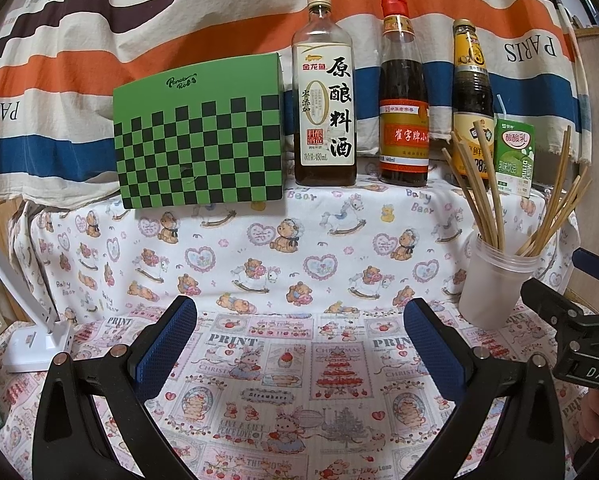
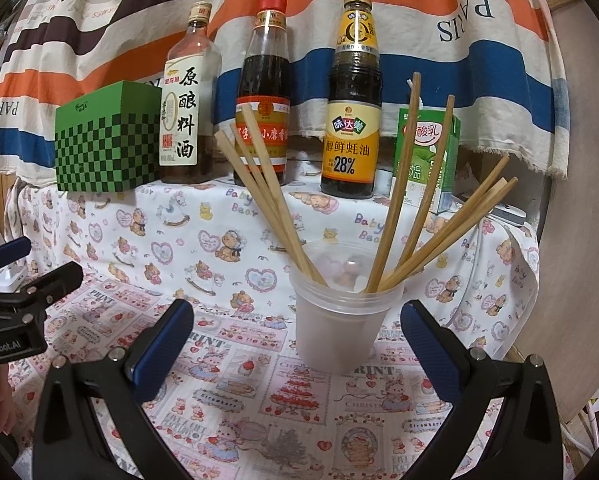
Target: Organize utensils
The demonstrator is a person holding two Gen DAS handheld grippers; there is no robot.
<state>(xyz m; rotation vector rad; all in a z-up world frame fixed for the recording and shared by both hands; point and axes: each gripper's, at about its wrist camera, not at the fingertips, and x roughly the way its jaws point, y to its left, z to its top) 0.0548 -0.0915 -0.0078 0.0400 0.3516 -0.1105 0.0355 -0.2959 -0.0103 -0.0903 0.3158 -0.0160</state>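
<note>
A translucent plastic cup (image 2: 341, 322) stands upright on the patterned cloth and holds several wooden chopsticks (image 2: 395, 196), fanned out left and right. My right gripper (image 2: 299, 340) is open and empty, with the cup between and just beyond its blue fingertips. My left gripper (image 1: 299, 336) is open and empty over bare cloth, left of the cup (image 1: 495, 284). The chopsticks (image 1: 479, 184) also show in the left wrist view. The right gripper shows at the left view's right edge (image 1: 579, 312).
At the back stand a green checkered box (image 1: 197, 136), a cooking wine bottle (image 1: 325, 92), a sesame oil bottle (image 1: 403, 96), an oyster sauce bottle (image 2: 353, 100) and a green drink carton (image 2: 427, 152). A white lamp base (image 1: 35, 344) sits at the left. A striped cloth hangs behind.
</note>
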